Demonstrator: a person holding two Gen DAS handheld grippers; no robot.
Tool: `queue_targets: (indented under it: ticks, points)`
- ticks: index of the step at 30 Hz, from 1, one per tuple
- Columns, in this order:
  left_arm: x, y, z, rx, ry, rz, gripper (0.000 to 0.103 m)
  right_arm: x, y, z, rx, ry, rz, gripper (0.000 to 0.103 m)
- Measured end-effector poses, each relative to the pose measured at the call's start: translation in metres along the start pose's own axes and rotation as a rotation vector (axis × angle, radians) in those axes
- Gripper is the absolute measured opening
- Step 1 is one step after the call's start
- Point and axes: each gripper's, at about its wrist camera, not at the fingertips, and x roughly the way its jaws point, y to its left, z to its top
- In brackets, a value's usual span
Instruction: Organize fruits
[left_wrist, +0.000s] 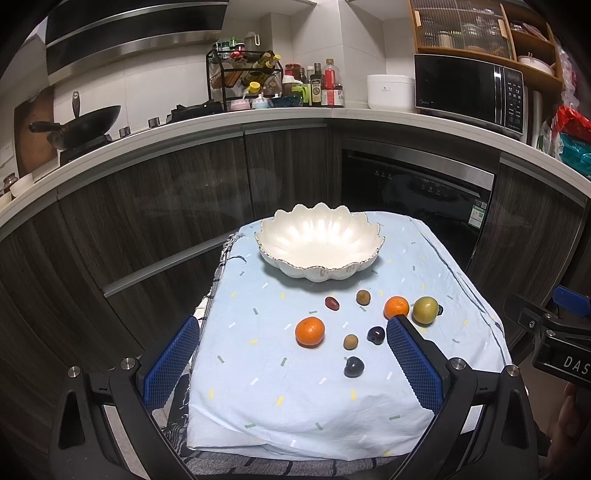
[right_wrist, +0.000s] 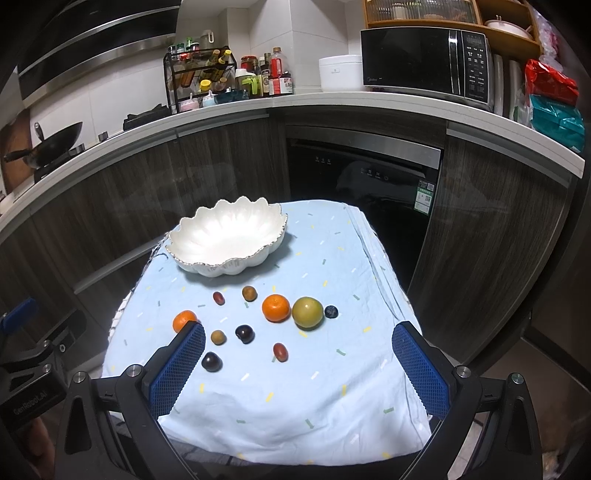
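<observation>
Red grape (right_wrist: 280, 352) lies lengthwise, pointing toward bowl (right_wrist: 229, 236).

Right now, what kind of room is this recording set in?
A home kitchen, most likely: a wok on the stove, a microwave and condiment bottles on the counter, with a built-in dishwasher, apparently, behind the cloth-covered table.

Both wrist cameras look forward and slightly down from the near edge of the blue cloth (left_wrist: 295, 398) toward the white bowl (left_wrist: 319, 242) at its far end. The left view sits left of the right view; both share bowl, cloth and kitchen counter (right_wrist: 332, 101) behind.
</observation>
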Motion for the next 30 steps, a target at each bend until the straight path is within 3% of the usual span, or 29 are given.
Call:
queue_targets:
  ticks: [30]
  points:
    - [0.023,-0.004,0.003,0.046,0.06,-0.013,0.103,0.028,-0.001,-0.002,0.019,0.062,0.004,0.103]
